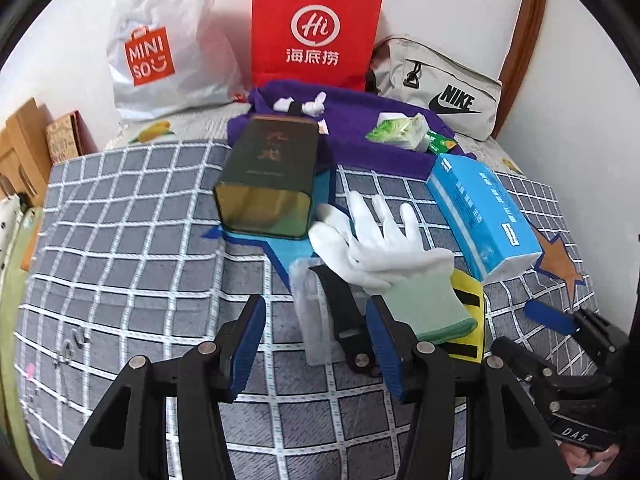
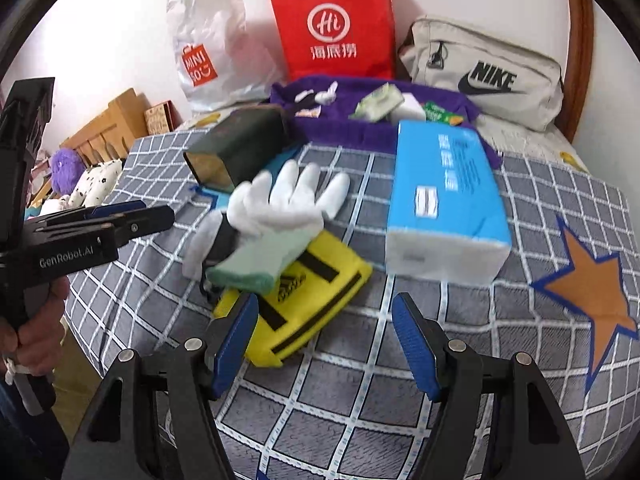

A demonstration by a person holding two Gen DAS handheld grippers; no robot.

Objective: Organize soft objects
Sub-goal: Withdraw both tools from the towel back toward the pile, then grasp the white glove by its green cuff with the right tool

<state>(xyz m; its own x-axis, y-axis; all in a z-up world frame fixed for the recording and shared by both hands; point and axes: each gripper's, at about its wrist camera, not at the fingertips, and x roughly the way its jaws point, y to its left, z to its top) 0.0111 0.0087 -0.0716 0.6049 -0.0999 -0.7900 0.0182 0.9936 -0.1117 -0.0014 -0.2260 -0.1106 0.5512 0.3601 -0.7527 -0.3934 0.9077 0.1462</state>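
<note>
A white glove [image 1: 380,240] with a pale green cuff lies on the checked quilt [image 1: 140,240], partly over a yellow pouch [image 1: 468,304]. My left gripper [image 1: 316,344] is open just above the quilt, left of the cuff. A black strap [image 1: 340,308] and a clear plastic piece lie under its gap, and its pads touch nothing. In the right wrist view my right gripper [image 2: 326,344] is open, with its left finger over the corner of the yellow pouch [image 2: 304,296]. The glove [image 2: 288,204] lies beyond it. The left gripper [image 2: 156,212] shows at the left edge.
A blue tissue pack [image 2: 444,200] lies right of the glove and a dark green tin [image 1: 268,176] behind it. A purple towel [image 1: 360,136] carries small tissue packets [image 1: 400,132]. A red paper bag [image 1: 316,28], a white shopping bag [image 1: 160,40] and a grey pouch [image 1: 440,88] line the wall.
</note>
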